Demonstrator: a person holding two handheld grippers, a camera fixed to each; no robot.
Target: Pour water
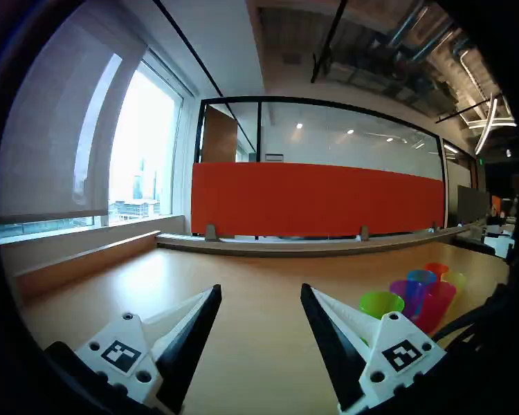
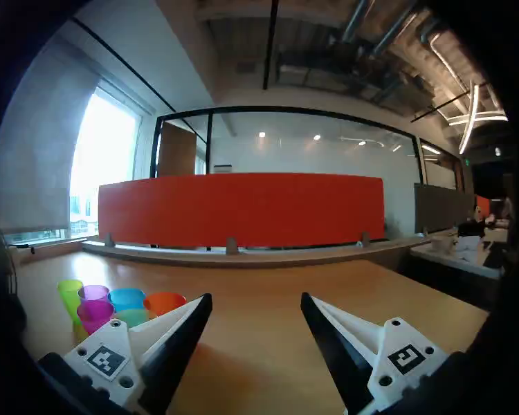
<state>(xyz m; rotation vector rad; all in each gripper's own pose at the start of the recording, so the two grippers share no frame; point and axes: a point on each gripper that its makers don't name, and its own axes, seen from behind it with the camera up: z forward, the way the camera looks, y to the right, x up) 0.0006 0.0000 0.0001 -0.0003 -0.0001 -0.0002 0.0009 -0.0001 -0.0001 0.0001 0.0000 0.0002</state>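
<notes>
Left gripper (image 1: 261, 289): jaws wide, empty; coloured cups (image 1: 419, 294) on desk (image 1: 211, 270), near right. Right gripper (image 2: 256, 297): wide, empty; coloured cups (image 2: 114, 304) near left. Left gripper view: bright window (image 1: 138, 159) far left. Right gripper view: neighbouring table (image 2: 460, 254) far right.

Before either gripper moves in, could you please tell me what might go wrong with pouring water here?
1. The coloured translucent plastic cups stand tightly clustered on the pale wooden table; the open right gripper or left gripper closing on one could topple its neighbours.
2. I cannot tell which cup holds water, so a tilt could spill unexpectedly, and a hard squeeze might buckle a thin cup.
</notes>
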